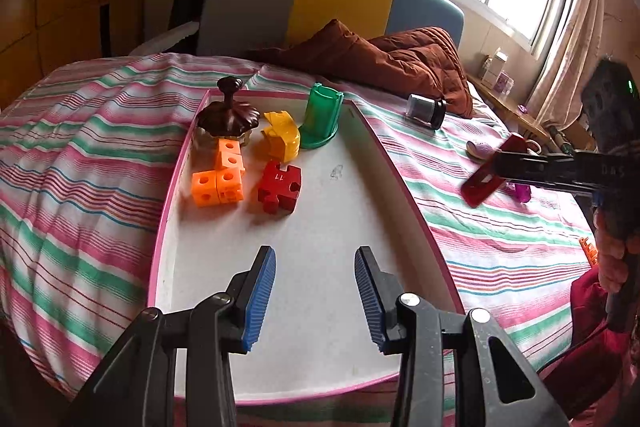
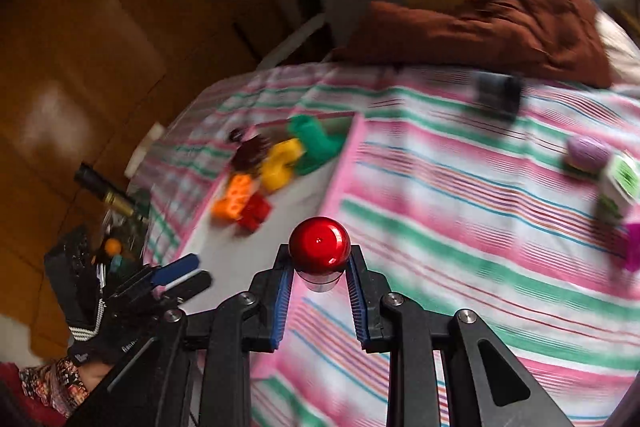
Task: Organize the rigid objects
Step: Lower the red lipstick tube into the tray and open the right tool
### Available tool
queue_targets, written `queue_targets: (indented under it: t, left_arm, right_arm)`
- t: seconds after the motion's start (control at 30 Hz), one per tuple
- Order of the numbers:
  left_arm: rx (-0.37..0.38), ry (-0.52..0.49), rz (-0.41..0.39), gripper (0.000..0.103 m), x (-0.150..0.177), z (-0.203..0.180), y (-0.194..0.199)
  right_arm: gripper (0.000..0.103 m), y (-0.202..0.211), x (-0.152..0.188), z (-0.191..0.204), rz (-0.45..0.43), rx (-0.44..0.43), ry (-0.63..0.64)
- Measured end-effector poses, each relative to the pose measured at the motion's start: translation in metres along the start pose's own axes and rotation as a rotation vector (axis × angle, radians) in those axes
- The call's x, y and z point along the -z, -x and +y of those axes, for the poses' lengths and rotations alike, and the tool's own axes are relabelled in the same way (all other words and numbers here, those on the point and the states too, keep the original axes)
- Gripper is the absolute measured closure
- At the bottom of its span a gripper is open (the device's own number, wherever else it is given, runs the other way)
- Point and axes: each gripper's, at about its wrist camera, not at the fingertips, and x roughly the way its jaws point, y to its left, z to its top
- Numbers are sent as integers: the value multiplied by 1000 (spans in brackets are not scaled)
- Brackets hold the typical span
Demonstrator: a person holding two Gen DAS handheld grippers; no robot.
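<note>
A glossy red-capped cylindrical object (image 2: 319, 251) is clamped in the right gripper (image 2: 319, 269), presumably for the pink-rimmed white tray (image 1: 320, 227) at centre frame, where the left gripper (image 1: 315, 297) is held wide open, empty.

My right gripper (image 2: 320, 273) clamps a red-capped bottle (image 2: 319, 251) above the striped bedsheet (image 2: 460, 227), beside the tray (image 2: 288, 227) of blurred toys.

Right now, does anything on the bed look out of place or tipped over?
Yes. A dark jar lies on its side on the striped bedspread, outside the pink-rimmed tray where the toys sit. A purple oval piece and a magenta piece are also loose there.
</note>
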Motion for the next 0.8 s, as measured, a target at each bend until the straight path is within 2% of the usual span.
queue_targets:
  t: [0.3, 0.57, 0.8]
  left_arm:
    - [6, 21, -24, 62, 3, 11, 11]
    - [8, 48, -33, 62, 1, 19, 16]
    - [18, 54, -34, 62, 1, 19, 18]
  right_arm:
    - [76, -60, -21, 47, 101, -9, 74]
    - [76, -108, -34, 55, 230, 124, 99]
    - [76, -126, -47, 52, 200, 159, 87]
